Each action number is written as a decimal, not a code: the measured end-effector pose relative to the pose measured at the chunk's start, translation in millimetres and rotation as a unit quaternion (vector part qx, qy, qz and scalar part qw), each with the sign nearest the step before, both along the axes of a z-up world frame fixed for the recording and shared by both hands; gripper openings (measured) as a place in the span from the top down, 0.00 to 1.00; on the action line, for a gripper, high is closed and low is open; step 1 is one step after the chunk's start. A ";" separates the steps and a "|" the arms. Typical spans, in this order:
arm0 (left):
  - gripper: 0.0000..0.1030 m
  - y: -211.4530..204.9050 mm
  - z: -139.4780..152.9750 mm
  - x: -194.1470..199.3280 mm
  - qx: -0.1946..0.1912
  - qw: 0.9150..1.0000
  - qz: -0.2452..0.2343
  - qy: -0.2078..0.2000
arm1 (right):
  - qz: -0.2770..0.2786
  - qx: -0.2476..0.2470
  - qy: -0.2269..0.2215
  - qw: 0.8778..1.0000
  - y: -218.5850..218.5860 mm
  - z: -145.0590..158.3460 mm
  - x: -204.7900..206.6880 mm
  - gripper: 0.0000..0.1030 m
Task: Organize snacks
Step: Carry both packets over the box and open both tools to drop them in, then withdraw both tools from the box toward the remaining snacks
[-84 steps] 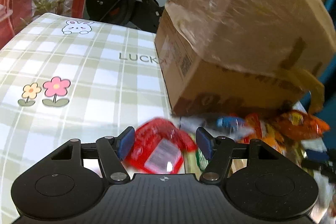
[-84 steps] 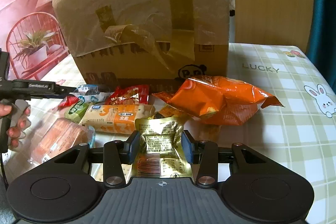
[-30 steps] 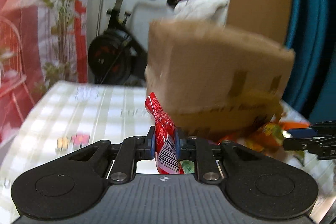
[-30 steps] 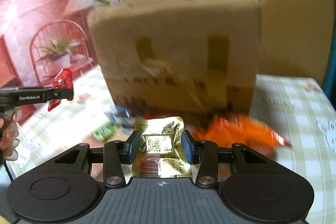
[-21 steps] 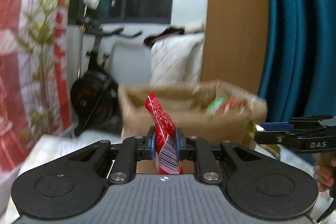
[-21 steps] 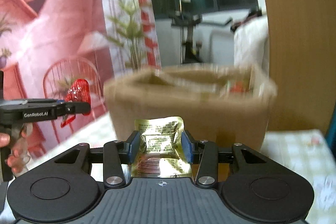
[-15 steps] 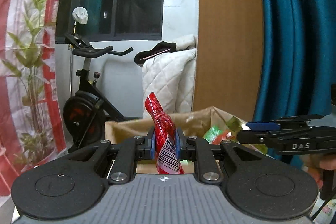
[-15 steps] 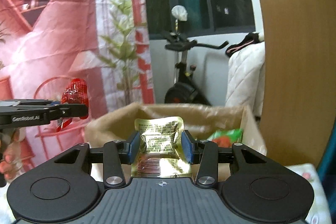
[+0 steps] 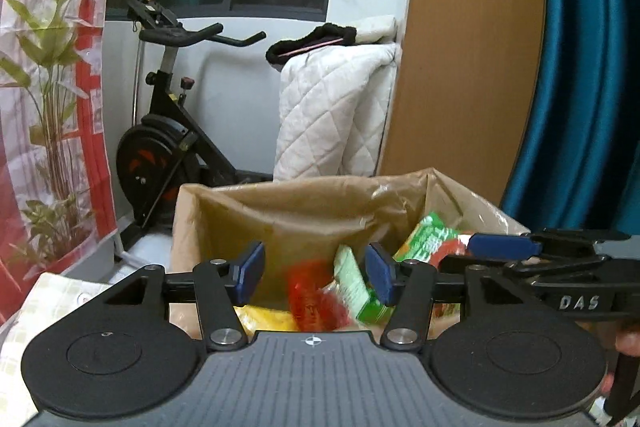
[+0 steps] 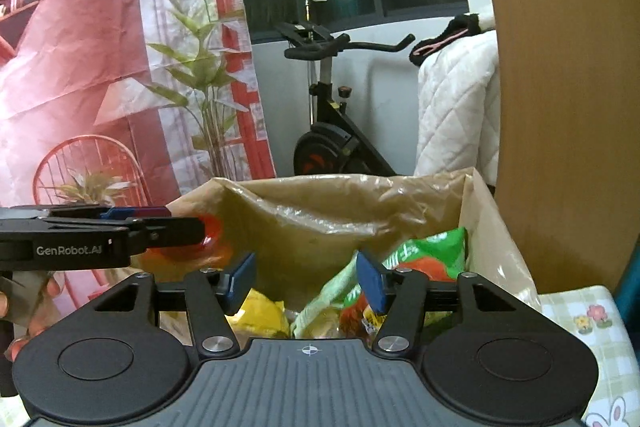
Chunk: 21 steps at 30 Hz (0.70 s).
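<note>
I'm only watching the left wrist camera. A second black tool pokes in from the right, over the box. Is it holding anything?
Observer: No. In its own camera the right gripper has its jaws opening with nothing between the pads. Only the snacks down in the cardboard box show beyond them.
Operator: Who holds the tool I'm looking along?
Observer: A person's hand is wrapped on the handle of the left gripper, whose jaws are opening with a blurred red packet loose between them.
Operator: What's to the right of the box?
Observer: A checked tablecloth with a small flower print.
</note>
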State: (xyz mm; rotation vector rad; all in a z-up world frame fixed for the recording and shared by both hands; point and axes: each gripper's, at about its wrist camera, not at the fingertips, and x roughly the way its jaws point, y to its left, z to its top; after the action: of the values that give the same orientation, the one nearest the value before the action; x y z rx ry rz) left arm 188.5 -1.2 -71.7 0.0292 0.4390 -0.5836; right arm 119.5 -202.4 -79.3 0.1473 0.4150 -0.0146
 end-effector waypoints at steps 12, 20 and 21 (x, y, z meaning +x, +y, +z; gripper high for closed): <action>0.44 40.7 5.6 -59.5 -0.026 1.000 0.002 0.010 | 0.012 0.032 -0.025 0.999 7.6 -13.3 -89.8 0.55; 0.44 51.2 -23.0 -86.8 -0.011 0.999 0.013 0.028 | 0.029 0.058 0.038 0.997 27.3 -63.4 -116.7 0.68; 0.44 52.7 -28.9 -86.2 -0.012 0.999 0.016 0.038 | 0.028 0.061 0.049 0.997 30.0 -70.9 -116.1 0.70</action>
State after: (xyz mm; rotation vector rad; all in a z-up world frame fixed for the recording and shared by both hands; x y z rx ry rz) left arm 102.3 51.4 -100.6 -0.0226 0.5055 -0.5594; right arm 3.4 -172.4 -150.3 0.2567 0.5185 0.0583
